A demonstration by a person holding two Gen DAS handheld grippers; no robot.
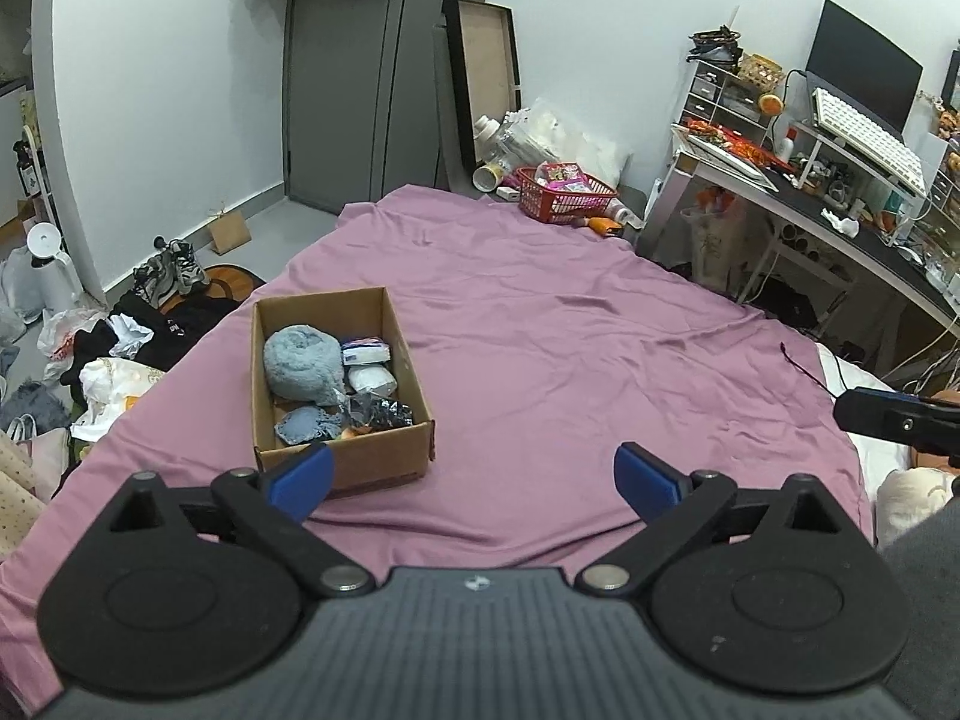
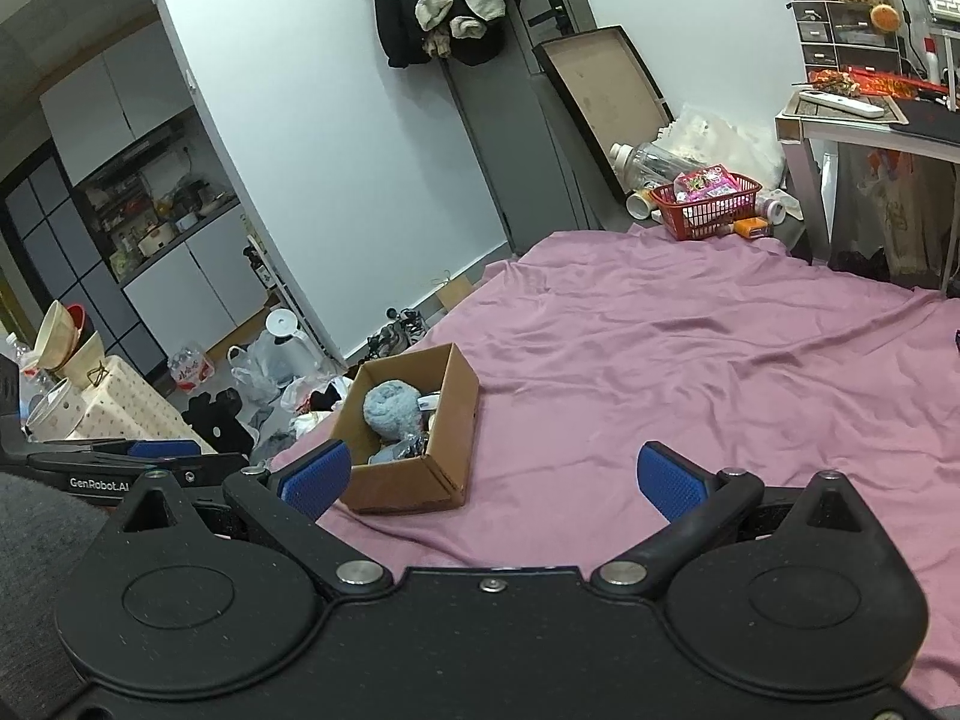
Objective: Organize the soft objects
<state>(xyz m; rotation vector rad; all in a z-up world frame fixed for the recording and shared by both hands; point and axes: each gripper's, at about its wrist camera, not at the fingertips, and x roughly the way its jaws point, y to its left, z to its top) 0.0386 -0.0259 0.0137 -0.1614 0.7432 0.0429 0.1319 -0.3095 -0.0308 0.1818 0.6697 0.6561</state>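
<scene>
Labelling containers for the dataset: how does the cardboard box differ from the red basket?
The cardboard box is brown with solid walls; the red basket is plastic lattice. The box sits on the purple sheet near both open grippers, left and right; the basket stands beyond the sheet's far edge. The box holds a blue-grey fluffy bundle; the basket holds colourful packets. Both are open-topped and filled.

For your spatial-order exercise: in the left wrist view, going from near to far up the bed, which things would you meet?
Left gripper → cardboard box of soft items → bare stretch of pink sheet → red basket → leaning framed board.
</scene>
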